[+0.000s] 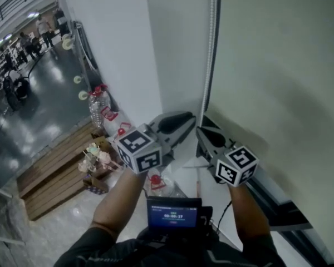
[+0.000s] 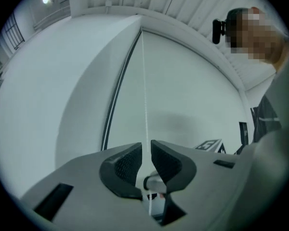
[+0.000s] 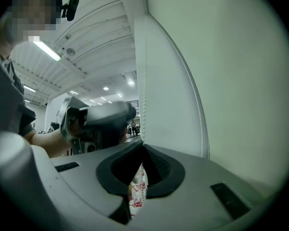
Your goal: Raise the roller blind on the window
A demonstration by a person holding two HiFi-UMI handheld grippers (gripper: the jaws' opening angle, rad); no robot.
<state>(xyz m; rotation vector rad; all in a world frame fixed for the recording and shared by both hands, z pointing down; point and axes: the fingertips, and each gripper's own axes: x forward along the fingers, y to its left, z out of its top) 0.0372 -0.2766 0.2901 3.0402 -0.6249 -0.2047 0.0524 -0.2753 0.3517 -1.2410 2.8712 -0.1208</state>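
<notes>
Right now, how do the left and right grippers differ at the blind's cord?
The left gripper has its jaws slightly apart, the bead cord running through the gap; the right gripper is shut on that cord. The left comes at it from the wall side, the right from the blind side. Both meet the same cord.

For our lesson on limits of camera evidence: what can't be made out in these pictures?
Screen digits: head view, too small, blurred.
Bead chain below the grippers: head view, hidden behind left gripper and right gripper.
Roller blind top: head view, cut off by the upper edge.
</notes>
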